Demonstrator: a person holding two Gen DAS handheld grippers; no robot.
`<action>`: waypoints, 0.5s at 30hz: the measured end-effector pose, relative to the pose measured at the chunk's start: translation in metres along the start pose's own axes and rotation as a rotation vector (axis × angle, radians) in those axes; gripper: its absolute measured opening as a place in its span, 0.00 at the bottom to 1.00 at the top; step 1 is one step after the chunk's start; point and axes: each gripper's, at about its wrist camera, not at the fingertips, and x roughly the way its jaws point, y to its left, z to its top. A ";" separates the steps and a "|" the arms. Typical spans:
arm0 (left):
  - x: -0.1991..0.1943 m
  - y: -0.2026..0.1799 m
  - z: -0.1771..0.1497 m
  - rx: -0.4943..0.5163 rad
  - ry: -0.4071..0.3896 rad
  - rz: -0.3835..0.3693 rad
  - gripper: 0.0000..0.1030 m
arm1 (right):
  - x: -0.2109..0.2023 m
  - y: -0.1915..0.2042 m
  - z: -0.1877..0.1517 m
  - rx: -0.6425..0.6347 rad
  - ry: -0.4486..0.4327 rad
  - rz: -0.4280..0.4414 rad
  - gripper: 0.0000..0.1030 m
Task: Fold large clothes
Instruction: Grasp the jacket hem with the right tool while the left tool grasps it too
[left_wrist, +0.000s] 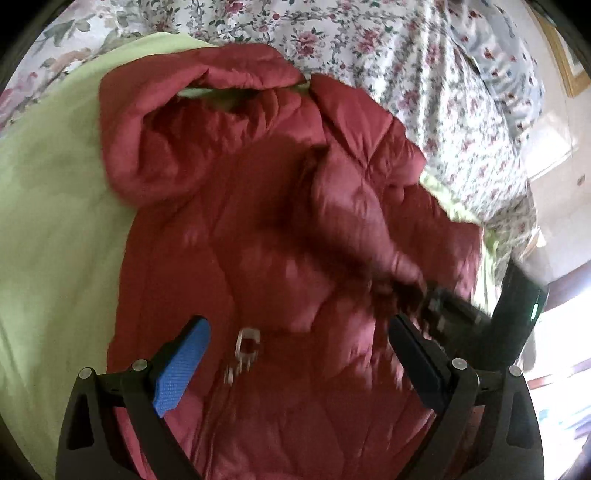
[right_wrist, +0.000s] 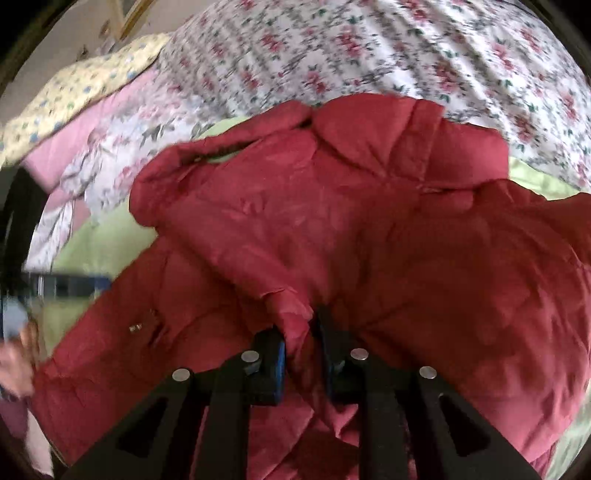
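**Red quilted jacket on bed; right claw pinching sleeve cuff**

Left wrist view: A red quilted jacket (left_wrist: 266, 229) lies spread on a light green sheet (left_wrist: 48, 229), which shows from 7 to 11 o'clock. A floral bedcover (left_wrist: 424, 55) runs from 11 to 3 o'clock. The collar sits toward 12 o'clock. A metal zipper pull (left_wrist: 246, 345) rests on the fabric at 6 o'clock, between the fingers. The left gripper (left_wrist: 295, 350) stands wide apart above the jacket, holding nothing. The right gripper (left_wrist: 454, 306) appears blurred at 4 o'clock, at the end of a sleeve (left_wrist: 354, 221) drawn across the jacket body.

Right wrist view: The jacket (right_wrist: 424, 258) fills the centre, collar toward 12 o'clock. The right gripper (right_wrist: 301, 350) is nearly closed, its pads pinching the sleeve cuff (right_wrist: 291, 314) at 6 o'clock. The green sheet (right_wrist: 99, 243) shows at 9 o'clock, the floral bedcover (right_wrist: 369, 48) at 12. A person's hand (right_wrist: 16, 363) appears blurred at 8 o'clock. No containers are in view.
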 end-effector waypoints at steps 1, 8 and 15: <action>0.006 0.000 0.010 -0.002 0.000 -0.013 0.95 | 0.003 0.000 0.000 0.000 0.002 0.004 0.18; 0.076 -0.008 0.072 0.048 0.070 0.004 0.84 | 0.004 0.000 -0.001 -0.002 -0.006 0.014 0.20; 0.104 -0.007 0.091 0.061 0.065 -0.007 0.18 | -0.009 -0.004 -0.008 0.004 0.010 0.016 0.41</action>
